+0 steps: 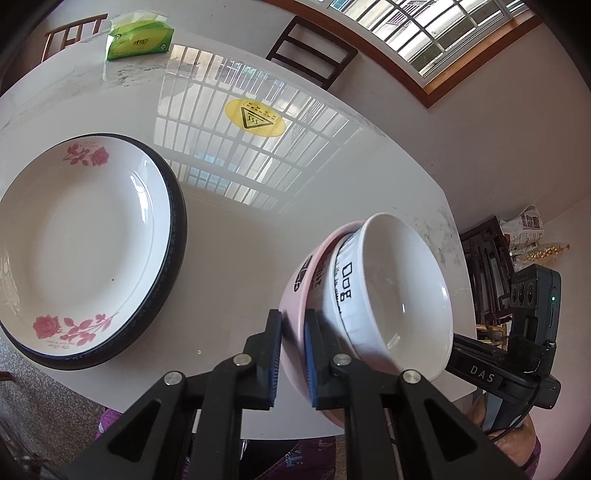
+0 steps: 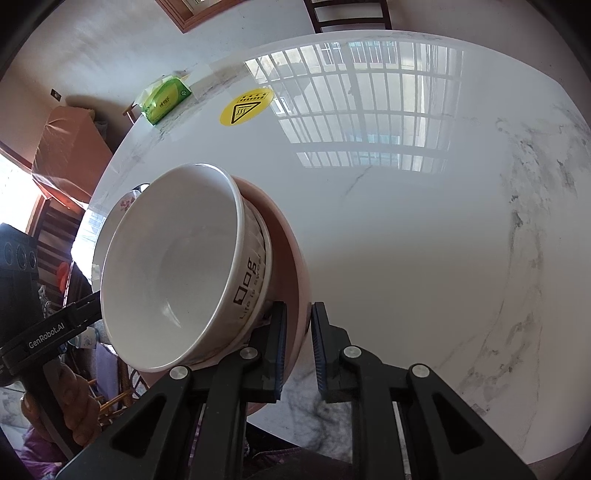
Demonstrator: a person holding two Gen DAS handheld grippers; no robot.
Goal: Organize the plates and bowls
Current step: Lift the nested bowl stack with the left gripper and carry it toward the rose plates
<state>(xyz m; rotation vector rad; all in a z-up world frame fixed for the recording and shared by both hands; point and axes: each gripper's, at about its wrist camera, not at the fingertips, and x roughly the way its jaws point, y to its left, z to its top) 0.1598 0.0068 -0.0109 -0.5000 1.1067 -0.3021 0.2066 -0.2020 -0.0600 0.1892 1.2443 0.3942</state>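
Observation:
A pink bowl (image 1: 314, 258) (image 2: 291, 251) holds a white bowl (image 1: 402, 288) (image 2: 170, 258) lettered "Dog" nested inside it. The stack is tilted at the table's near edge. My left gripper (image 1: 293, 317) is shut on the pink bowl's wall on one side. On the opposite side my right gripper (image 2: 299, 308) is shut on that bowl's rim. Its black body (image 1: 480, 373) shows behind the bowls in the left wrist view. A white rose-patterned plate (image 1: 85, 240) (image 2: 125, 203) lies on a black-rimmed plate (image 1: 179, 236) to the left of the bowls.
The glossy white marble table (image 1: 258, 221) (image 2: 406, 221) carries a yellow warning sticker (image 1: 255, 118) (image 2: 245, 107) and a green tissue pack (image 1: 138, 35) (image 2: 166, 99) at its far side. A dark wooden chair (image 1: 310, 51) stands beyond it. A hand (image 2: 74, 406) holds the left gripper's handle.

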